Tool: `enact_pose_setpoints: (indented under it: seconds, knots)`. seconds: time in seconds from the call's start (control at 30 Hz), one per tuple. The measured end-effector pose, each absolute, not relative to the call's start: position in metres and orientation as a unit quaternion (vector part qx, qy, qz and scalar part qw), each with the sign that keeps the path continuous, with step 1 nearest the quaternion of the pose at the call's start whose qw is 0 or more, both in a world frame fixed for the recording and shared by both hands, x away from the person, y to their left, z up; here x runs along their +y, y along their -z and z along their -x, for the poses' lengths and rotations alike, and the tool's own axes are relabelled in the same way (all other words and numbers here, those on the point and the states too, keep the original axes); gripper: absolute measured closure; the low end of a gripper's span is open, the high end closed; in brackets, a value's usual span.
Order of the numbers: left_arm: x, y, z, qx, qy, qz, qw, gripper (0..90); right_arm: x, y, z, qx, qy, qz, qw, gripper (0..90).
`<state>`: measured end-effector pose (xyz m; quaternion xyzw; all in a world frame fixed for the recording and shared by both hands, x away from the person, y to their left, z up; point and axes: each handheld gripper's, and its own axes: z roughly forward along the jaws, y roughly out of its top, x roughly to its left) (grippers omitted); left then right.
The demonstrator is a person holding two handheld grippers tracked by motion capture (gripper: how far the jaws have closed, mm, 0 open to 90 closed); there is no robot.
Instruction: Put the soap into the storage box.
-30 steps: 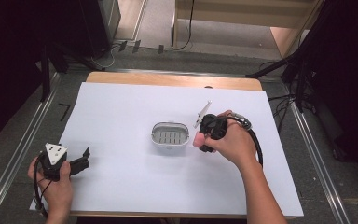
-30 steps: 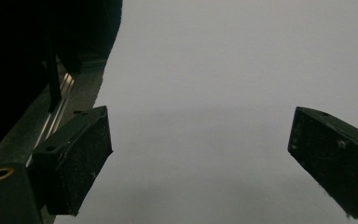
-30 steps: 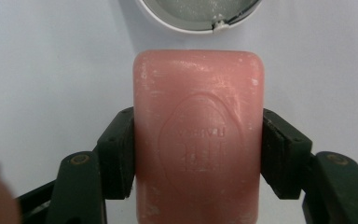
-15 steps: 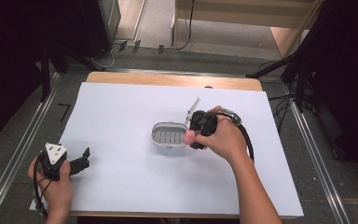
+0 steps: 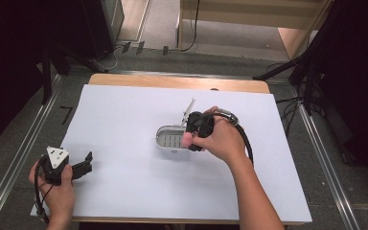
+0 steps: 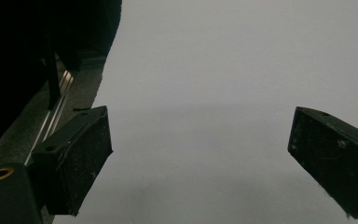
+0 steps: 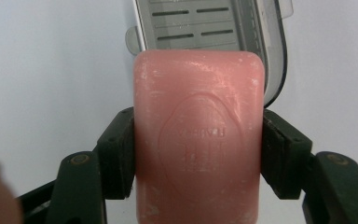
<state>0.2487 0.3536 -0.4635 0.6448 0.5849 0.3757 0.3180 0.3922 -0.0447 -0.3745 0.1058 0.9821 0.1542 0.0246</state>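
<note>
Pink soap bar (image 7: 199, 140) (embossed face toward the camera) sits clamped between your right gripper's (image 5: 191, 136) jaws, at the right end of the grey slotted soap dish (image 5: 170, 137) mid-table. Your left gripper (image 5: 79, 165) rests near the table's (image 5: 124, 105) front-left corner, jaws wide apart, holding nothing.

The pink soap bar (image 7: 199, 140) bears an embossed stamp; its upside-down lettering is too faint to read.

waxy pink soap bar (image 7: 199, 140), smooth translucent plastic dish (image 7: 214, 32), matt white table cover (image 5: 124, 124), matt blk claw pads (image 7: 116, 158)
</note>
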Motion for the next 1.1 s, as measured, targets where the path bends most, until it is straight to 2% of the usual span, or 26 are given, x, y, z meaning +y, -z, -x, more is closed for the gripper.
enact_pose_setpoints:
  seconds: [1.1]
  knots:
    - [0.354, 0.463, -0.248, 0.582, -0.372, -0.648, 0.321, 7.1, 0.007, 0.375, -0.411, 0.987, -0.144, -0.071, 0.019, 39.2]
